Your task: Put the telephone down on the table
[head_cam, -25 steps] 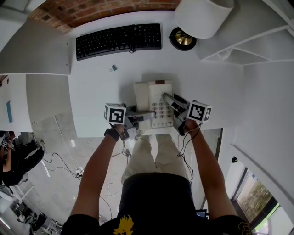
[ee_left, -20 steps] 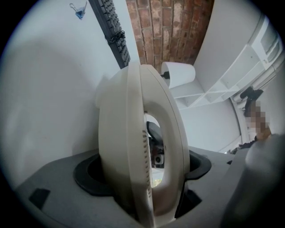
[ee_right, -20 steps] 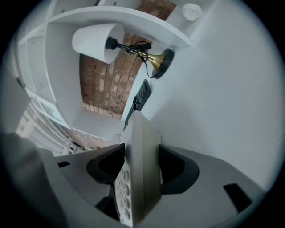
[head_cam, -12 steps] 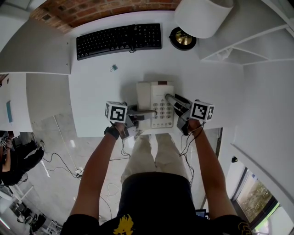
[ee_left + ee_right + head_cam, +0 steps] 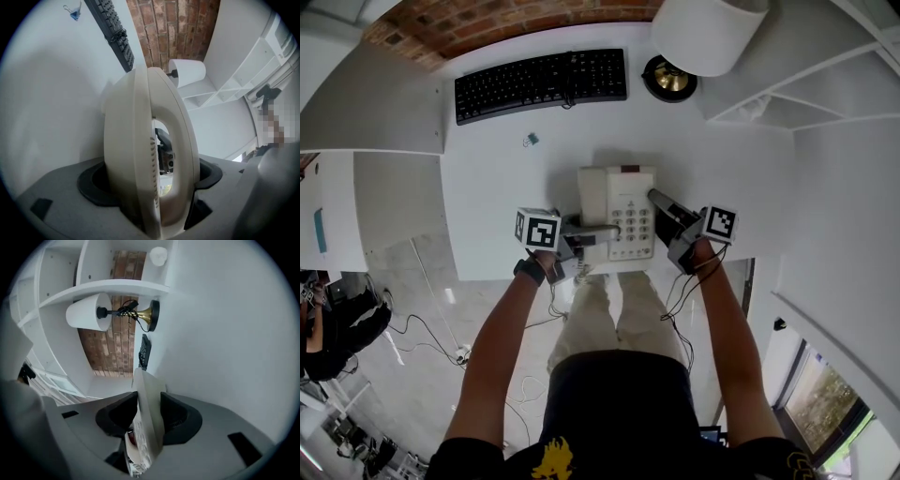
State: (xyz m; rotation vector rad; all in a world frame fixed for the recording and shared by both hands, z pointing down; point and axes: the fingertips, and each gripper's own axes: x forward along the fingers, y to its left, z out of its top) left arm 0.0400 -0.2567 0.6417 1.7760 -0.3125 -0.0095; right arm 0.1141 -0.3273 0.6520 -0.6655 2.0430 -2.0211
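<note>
Right gripper (image 5: pixel 666 212) is just closing onto the telephone's (image 5: pixel 619 212) edge; left gripper (image 5: pixel 583 234) is clamping it; both are readying placement.

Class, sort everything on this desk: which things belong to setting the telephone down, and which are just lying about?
In the job: telephone; left tongs, clamped on its handset side; right tongs, jaws just closing on its keypad edge; table.
Lying about: keyboard; binder clip; lamp.
</note>
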